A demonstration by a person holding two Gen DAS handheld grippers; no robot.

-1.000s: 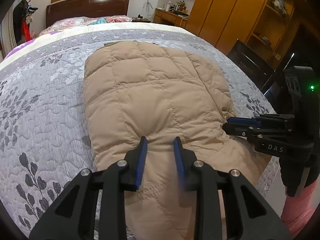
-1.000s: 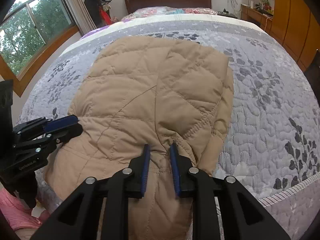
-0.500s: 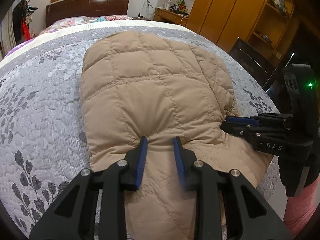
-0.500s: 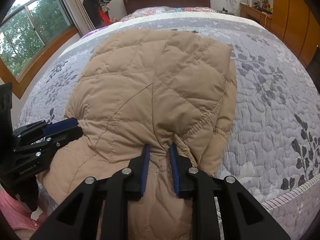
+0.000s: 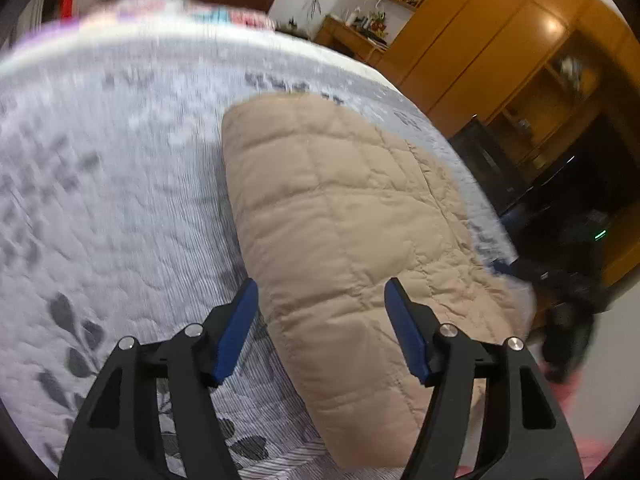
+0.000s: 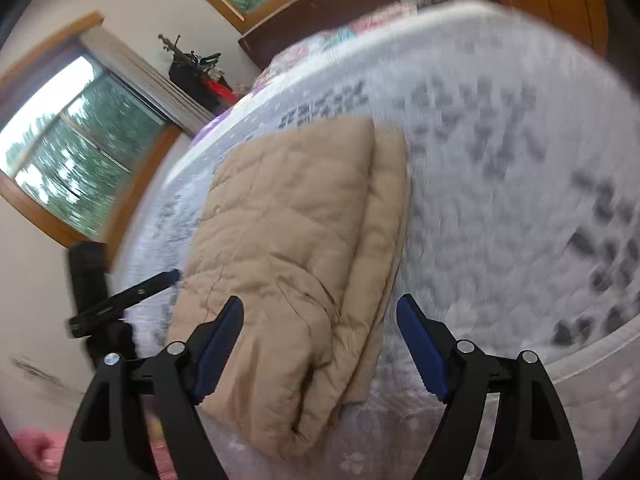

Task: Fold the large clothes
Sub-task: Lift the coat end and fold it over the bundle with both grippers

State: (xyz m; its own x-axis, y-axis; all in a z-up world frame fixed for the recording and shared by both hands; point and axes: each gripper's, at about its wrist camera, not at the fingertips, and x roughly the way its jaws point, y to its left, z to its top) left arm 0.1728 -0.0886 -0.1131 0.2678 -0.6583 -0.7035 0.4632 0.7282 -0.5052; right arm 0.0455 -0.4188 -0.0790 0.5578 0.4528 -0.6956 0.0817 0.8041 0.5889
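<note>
A tan quilted jacket (image 5: 344,224) lies folded on the grey floral bedspread (image 5: 112,208), near the bed's front edge. It also shows in the right wrist view (image 6: 296,240) as a doubled-over bundle. My left gripper (image 5: 322,330) is open and empty, its jaws spread above the jacket's near left part. My right gripper (image 6: 320,344) is open and empty, just above the jacket's near end. The right gripper shows blurred at the right of the left wrist view (image 5: 560,280). The left gripper shows at the left of the right wrist view (image 6: 120,300).
Wooden wardrobes and shelves (image 5: 500,52) stand right of the bed. A dark headboard (image 6: 320,12) and pillows lie at the far end. A window (image 6: 72,148) and a coat rack (image 6: 192,68) stand on the left side. Both views are motion-blurred.
Both grippers have opened and let go of the jacket. They have pulled back and turned, and the jacket now lies folded in a narrower bundle.
</note>
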